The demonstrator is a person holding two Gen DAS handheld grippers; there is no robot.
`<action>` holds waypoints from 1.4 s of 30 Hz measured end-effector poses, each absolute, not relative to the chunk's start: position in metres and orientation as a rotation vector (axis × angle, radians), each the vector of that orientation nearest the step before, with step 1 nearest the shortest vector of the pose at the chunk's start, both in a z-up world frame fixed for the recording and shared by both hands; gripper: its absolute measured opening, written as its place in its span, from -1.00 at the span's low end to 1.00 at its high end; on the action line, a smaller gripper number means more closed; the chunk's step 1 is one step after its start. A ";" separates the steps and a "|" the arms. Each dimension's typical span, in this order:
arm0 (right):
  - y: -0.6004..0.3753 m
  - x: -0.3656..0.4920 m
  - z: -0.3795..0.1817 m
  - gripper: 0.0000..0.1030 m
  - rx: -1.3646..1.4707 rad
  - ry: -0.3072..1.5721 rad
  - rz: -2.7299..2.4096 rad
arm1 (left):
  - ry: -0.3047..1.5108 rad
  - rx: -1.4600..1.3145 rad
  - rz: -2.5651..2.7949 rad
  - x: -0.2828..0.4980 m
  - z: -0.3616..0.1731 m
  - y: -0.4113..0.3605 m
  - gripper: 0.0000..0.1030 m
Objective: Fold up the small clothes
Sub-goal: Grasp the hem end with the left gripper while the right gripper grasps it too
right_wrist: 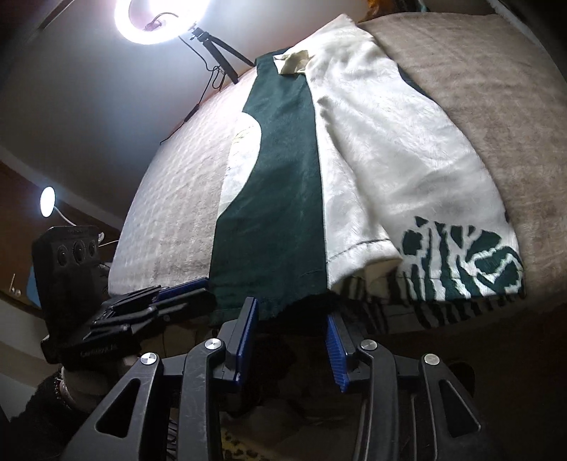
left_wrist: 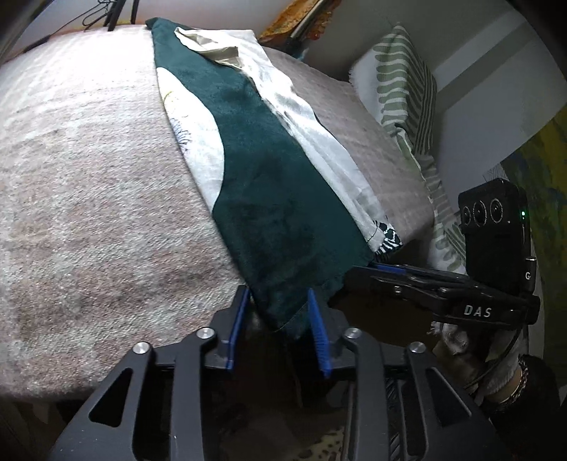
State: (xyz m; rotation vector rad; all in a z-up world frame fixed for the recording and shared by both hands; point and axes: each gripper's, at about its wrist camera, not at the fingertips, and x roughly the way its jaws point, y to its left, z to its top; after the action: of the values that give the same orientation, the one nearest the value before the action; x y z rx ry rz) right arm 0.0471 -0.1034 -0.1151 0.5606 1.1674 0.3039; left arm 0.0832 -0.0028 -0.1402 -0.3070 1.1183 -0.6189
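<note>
Left wrist view: long folded garment [left_wrist: 262, 184], fuzzy dark green and cream fabric, laid across the middle of the frame on a nubby beige blanket [left_wrist: 88, 159]. Hem's green edge between the 2 ribbed blue pads of the left gripper [left_wrist: 278, 312], jaws apart, not pinching. Right wrist view: right gripper [right_wrist: 292, 319] likewise released at lower center, hem just above. Ring light [right_wrist: 156, 21] glowing upper left.
</note>
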 end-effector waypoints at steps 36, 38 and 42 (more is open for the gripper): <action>-0.223 0.029 -0.118 -0.24 0.652 1.167 0.046 | 0.833 0.468 -0.827 0.034 -0.111 -0.040 -0.15; -0.231 0.026 -0.120 -0.26 0.709 1.157 0.057 | 0.809 0.547 -0.867 0.026 -0.114 -0.045 -0.10; -0.231 0.030 -0.121 -0.22 0.725 1.163 0.079 | 0.788 0.611 -0.885 0.027 -0.120 -0.053 -0.10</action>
State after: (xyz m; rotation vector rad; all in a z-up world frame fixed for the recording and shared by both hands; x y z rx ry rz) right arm 0.0295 -0.2310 -0.1212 0.7253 1.1633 0.0787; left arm 0.0266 -0.0535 -0.1201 0.6114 0.7881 -0.8850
